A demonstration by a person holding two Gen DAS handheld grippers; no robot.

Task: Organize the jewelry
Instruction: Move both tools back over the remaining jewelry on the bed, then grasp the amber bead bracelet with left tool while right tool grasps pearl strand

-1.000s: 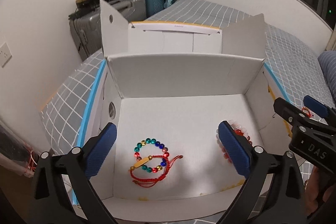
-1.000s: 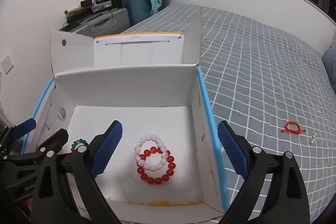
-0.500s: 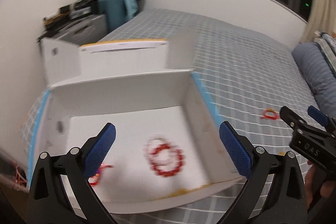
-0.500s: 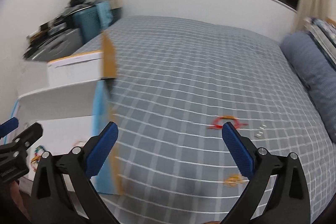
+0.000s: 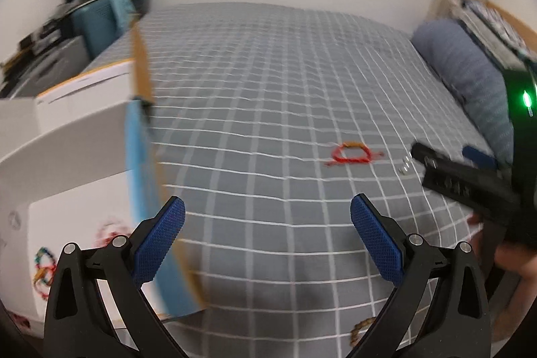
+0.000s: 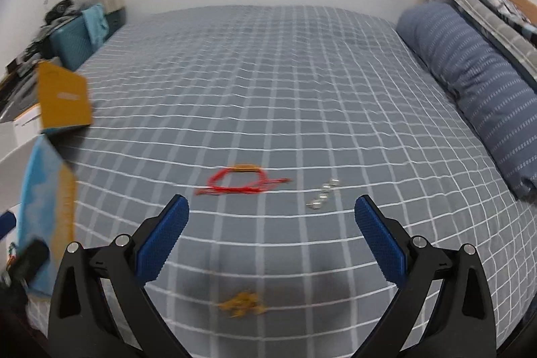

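a: one grey checked bed (image 6: 285, 62); one white box (image 5: 67, 163) at its left edge, one blue pillow (image 6: 470, 79) at the right.

b: and loose on the cover?

a: three things: one red cord bracelet (image 6: 240, 182), one row of small silver pieces (image 6: 324, 194) just beside it, one gold chain (image 6: 243, 307) nearer (blurred).

b: only the left view looks into the box: beaded bracelets (image 5: 45, 270), count unclear.

a: left gripper (image 5: 266, 232) and right gripper (image 6: 272, 232) both gape wide, holding nothing.
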